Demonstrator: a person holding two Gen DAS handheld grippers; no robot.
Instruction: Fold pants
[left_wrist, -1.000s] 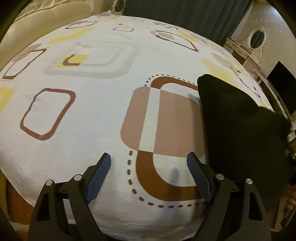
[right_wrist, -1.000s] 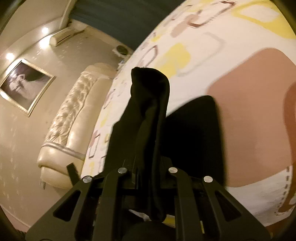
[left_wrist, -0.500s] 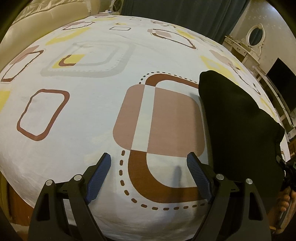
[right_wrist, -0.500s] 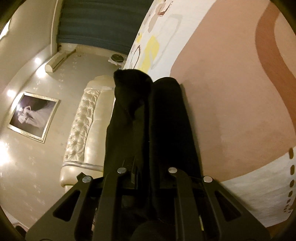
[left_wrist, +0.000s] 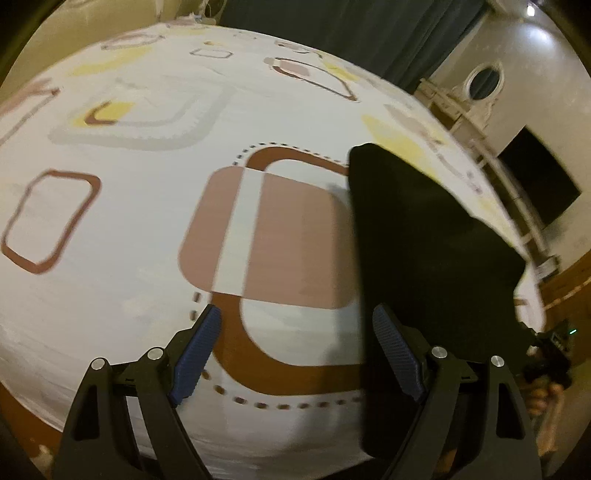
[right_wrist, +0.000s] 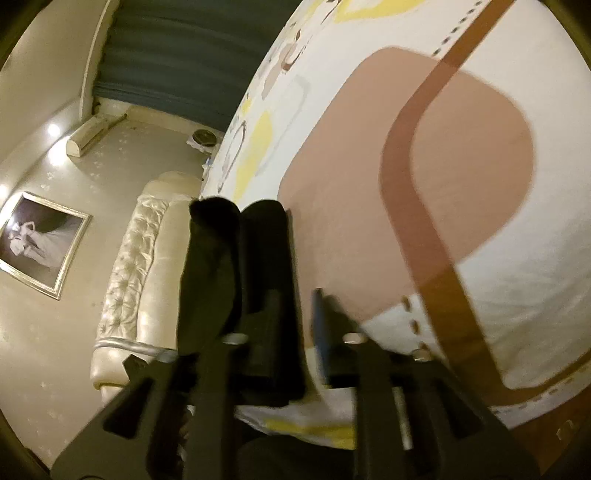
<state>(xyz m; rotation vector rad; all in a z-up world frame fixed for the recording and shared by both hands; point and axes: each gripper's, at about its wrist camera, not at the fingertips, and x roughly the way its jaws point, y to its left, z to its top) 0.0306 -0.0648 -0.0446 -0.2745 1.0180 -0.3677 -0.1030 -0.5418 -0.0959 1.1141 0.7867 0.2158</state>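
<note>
Bedsheet (left_wrist: 110, 295) lies under the left gripper (left_wrist: 295, 350), whose jaws stand wide and hold nothing. Right of it, the black pants (left_wrist: 424, 251) lie folded on the bed, soft, light and limp. Best taken at a folded edge. The right gripper (right_wrist: 291, 325) appears parted around them, blurred, so I cannot tell.

Lots of open bed sheet (left_wrist: 147, 258) on left; black pants (left_wrist: 424, 251) block right side, up against right finger
</note>
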